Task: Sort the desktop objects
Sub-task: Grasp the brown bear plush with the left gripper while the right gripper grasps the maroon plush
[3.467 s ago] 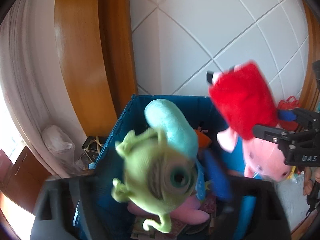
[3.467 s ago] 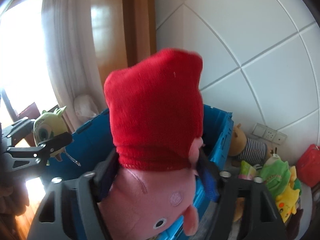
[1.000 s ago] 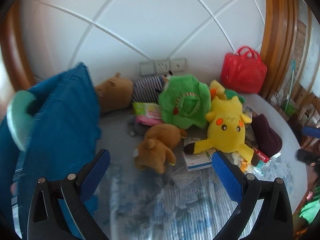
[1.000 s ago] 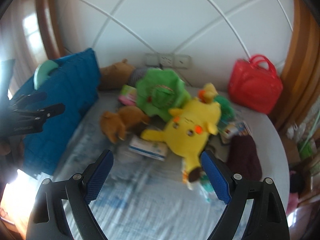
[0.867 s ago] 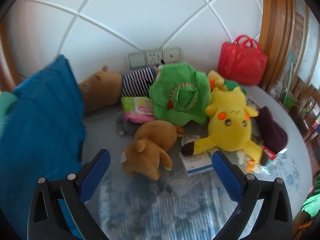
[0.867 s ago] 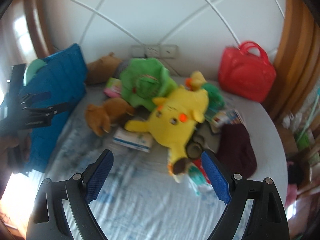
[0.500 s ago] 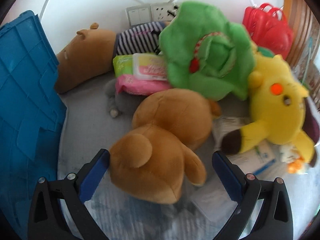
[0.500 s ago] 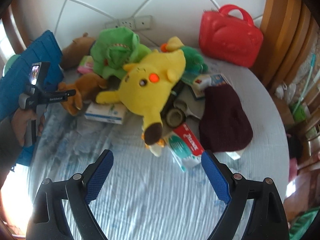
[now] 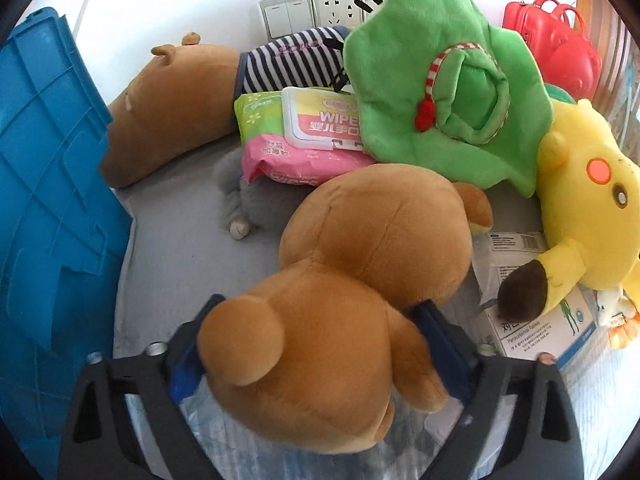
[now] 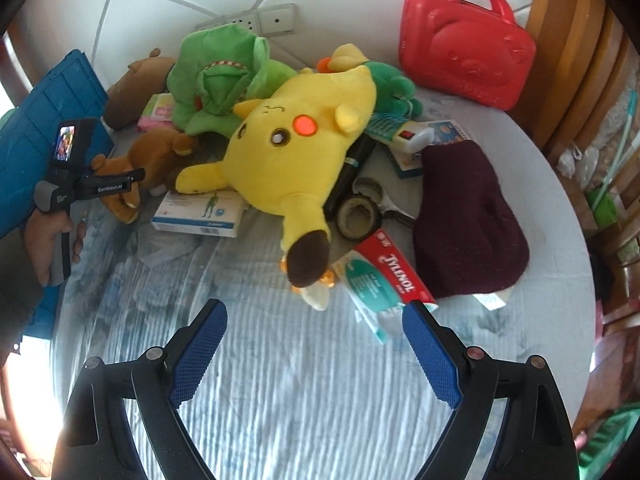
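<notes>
A small brown plush bear [image 9: 340, 312] lies on the table between the jaws of my left gripper [image 9: 316, 320], whose blue pads stand wide on either side of its head; it is open around the bear. The bear also shows in the right wrist view [image 10: 148, 160], with the left gripper [image 10: 120, 180] at it. My right gripper [image 10: 314, 328] is open and empty above the light tablecloth, just short of a yellow Pikachu plush [image 10: 304, 148] and a Tylenol box [image 10: 384, 276].
A blue crate [image 9: 44, 200] stands at the left. A green plush [image 9: 444, 88], a striped brown plush [image 9: 180, 100], wipes packs [image 9: 304, 136], a medicine box [image 10: 200, 212], a tape roll [image 10: 358, 216], a maroon hat [image 10: 468, 216] and a red case [image 10: 464, 40] crowd the table.
My left gripper has moved forward and down so the brown bear now sits between its jaws. My right gripper has closed in toward the Pikachu and the Tylenol box.
</notes>
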